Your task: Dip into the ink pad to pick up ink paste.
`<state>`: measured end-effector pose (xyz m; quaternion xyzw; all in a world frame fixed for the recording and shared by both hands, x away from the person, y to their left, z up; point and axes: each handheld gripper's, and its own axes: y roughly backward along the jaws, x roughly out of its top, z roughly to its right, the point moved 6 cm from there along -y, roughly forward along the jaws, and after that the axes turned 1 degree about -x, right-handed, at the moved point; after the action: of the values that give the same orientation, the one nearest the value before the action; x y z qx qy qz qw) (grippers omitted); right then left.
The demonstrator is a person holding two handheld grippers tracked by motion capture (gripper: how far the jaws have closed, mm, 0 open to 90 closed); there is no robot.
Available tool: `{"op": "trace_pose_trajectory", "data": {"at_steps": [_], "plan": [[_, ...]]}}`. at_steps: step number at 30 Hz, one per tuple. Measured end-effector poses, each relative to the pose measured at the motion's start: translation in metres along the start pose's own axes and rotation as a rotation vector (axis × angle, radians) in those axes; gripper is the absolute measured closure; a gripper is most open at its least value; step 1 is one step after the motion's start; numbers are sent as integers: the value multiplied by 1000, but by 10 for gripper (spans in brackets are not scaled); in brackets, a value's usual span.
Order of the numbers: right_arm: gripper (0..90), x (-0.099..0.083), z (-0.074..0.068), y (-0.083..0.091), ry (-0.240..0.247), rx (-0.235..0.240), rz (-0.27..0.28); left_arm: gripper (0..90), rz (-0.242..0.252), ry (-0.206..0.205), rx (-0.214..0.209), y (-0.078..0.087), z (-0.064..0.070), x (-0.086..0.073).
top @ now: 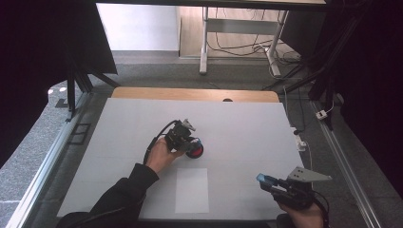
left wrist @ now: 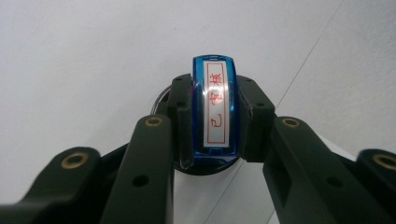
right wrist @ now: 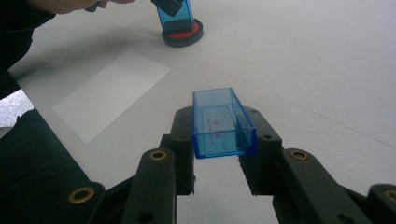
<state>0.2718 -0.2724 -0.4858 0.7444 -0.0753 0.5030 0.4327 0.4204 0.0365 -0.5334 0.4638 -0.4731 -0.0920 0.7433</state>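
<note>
The left gripper (left wrist: 212, 121) is closed tight on a blue stamp (left wrist: 214, 109). The stamp has a white label with red writing on its top. In the high view the stamp sits on a round red ink pad (top: 195, 150) near the middle of the table (top: 247, 123). It looks like the stamp is being pressed into the ink.

The right gripper (right wrist: 219, 140) is closed on the stamp's clear blue cap (right wrist: 222, 122). It holds the cap up near the front right corner of the table, well apart from the stamp.

A white sheet of paper (top: 192, 190) lies flat near the front edge of the table, between the two grippers.

So the inking step seems to be in hand. The next move is likely to lift the stamp straight up off the pad. Then it should be carried to the paper and pushed down flat, so the mark comes out clean.
</note>
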Motion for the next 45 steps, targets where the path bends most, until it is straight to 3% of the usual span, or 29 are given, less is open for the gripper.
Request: {"op": "trace_pose_trajectory", "data": {"at_steps": [4,8,20,34,45], "plan": [[683,0,0,0,-1,-1,0,705,19,46,-55,1,-6,-2],[683,0,0,0,-2,0,1,705,35,70,-73,0,-8,-3],[683,-1,-2,-1,24,2,-17,704,35,4,-1,0,0,-4],[682,-3,-1,-4,12,9,-43,700,51,17,-21,2,-3,-3],[681,-3,-1,-3,14,15,-34,699,98,0,-39,22,5,2]]}}
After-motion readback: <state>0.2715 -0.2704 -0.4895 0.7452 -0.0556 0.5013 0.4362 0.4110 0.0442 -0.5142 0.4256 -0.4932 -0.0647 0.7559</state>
